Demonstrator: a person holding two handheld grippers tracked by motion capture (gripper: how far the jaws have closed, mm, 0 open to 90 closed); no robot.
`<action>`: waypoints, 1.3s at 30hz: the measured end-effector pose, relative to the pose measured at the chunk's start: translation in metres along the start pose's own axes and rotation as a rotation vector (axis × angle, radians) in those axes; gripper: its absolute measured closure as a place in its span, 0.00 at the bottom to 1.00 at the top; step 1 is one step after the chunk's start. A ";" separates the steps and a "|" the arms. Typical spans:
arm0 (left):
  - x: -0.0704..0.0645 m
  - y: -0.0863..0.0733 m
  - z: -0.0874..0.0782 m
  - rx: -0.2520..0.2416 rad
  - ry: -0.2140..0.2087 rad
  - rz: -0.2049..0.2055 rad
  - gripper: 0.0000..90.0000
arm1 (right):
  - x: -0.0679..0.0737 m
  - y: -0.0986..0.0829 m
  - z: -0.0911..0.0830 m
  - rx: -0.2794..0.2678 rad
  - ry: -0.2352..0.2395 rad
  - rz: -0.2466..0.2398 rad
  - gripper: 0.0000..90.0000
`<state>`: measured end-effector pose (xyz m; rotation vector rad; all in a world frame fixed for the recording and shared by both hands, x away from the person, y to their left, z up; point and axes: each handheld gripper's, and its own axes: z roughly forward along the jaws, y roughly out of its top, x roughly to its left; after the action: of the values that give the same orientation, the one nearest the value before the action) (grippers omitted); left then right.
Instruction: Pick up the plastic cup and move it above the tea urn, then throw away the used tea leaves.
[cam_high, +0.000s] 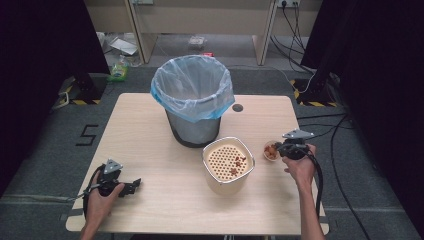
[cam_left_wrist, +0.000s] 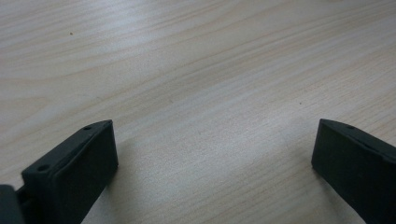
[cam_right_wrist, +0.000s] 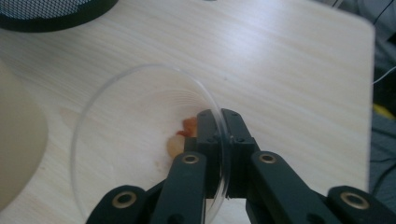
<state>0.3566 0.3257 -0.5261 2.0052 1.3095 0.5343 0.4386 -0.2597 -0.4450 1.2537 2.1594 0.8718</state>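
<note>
Item: clear round dish (cam_right_wrist: 140, 140), thin-walled, see-through, a few orange-red scraps (cam_right_wrist: 184, 135) inside. It sits on the desk (cam_high: 150, 150) just right of the cream strainer pot (cam_high: 228, 165). Your right tongs (cam_right_wrist: 219, 126) are clamped on its near rim, one jaw inside, one outside. The pot's perforated insert carries brown bits. Behind the pot: a mesh bin (cam_high: 192, 100) lined with a pale blue bag. Your left tongs (cam_high: 132, 186) rest well left of the pot, jaws spread wide over bare wood.
</note>
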 end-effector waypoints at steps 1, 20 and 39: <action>0.000 0.000 0.000 0.000 0.000 0.000 0.00 | 0.000 0.000 0.000 0.000 0.000 0.000 0.97; 0.000 0.001 0.001 -0.001 -0.003 0.003 0.00 | 0.020 0.030 -0.040 -0.249 -0.117 -0.163 0.98; 0.000 0.001 0.001 -0.001 -0.004 0.003 0.00 | 0.075 0.063 -0.071 -0.501 -0.191 -0.429 0.98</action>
<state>0.3576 0.3256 -0.5261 2.0066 1.3034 0.5321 0.3916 -0.1894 -0.3579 0.5738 1.8014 0.9744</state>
